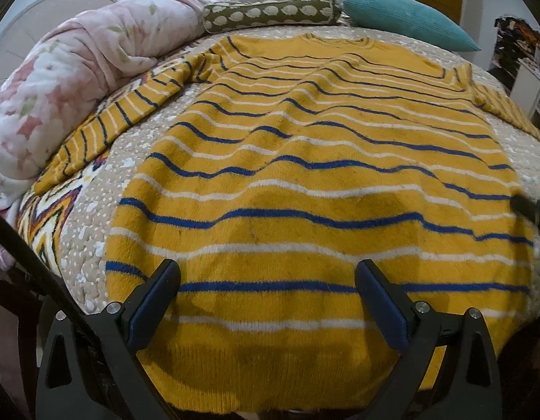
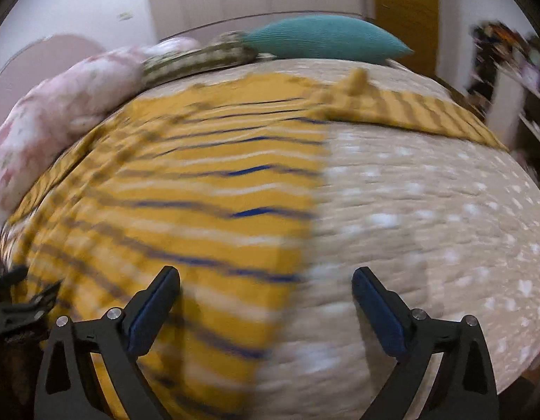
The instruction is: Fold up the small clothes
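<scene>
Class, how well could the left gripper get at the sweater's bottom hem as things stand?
Probably yes. The left gripper is open right over the striped sweater, and the bottom hem lies flat between its fingers with nothing on it.

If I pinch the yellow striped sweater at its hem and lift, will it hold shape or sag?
The sweater will probably sag: it is soft knit, already rippled across the bedspread. It looks fuzzy, so likely grips rather than slips. Its spread sleeve would likely trail.
</scene>
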The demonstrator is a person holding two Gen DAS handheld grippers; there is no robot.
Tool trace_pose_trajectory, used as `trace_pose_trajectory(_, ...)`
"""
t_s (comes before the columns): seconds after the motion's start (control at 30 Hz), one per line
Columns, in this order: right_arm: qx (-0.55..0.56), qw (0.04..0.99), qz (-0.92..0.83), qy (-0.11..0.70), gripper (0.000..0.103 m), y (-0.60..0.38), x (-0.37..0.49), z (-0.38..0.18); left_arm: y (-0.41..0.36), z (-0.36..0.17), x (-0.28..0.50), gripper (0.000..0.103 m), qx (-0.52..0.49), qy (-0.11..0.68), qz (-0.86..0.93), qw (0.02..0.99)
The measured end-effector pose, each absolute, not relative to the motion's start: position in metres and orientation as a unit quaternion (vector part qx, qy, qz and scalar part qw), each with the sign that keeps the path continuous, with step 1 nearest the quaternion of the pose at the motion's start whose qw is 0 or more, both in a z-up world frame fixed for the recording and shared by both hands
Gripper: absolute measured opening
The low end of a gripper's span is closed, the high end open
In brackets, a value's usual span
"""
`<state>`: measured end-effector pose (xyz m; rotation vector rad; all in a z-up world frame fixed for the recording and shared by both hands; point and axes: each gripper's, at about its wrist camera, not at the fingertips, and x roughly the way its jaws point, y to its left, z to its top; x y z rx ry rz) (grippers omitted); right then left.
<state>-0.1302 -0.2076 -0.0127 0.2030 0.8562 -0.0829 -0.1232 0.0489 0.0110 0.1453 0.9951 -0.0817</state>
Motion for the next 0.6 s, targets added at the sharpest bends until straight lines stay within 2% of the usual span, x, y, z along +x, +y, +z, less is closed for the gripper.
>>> trace_pose_trajectory(0.23,0.206,0.878,-0.19,0.387,0.098,-0.382,-0.097,-0.002,0.057,0.046,-0.142,0.1,0.051,0.422,-0.078,0.902)
trace_pose_trajectory(0.4,0.398,0.834,-0.196,0.327,0.094,-0.51,-0.075,-0.017,0.072,0.059,-0.133,0.1,0.02,0.42,-0.076,0.904)
trace_pose_trajectory(0.6,0.47,0.807,-0.218,0.282,0.094,-0.564,-0.044,-0.018,0.088,0.061,-0.125,0.1,-0.005,0.427,-0.049,0.903)
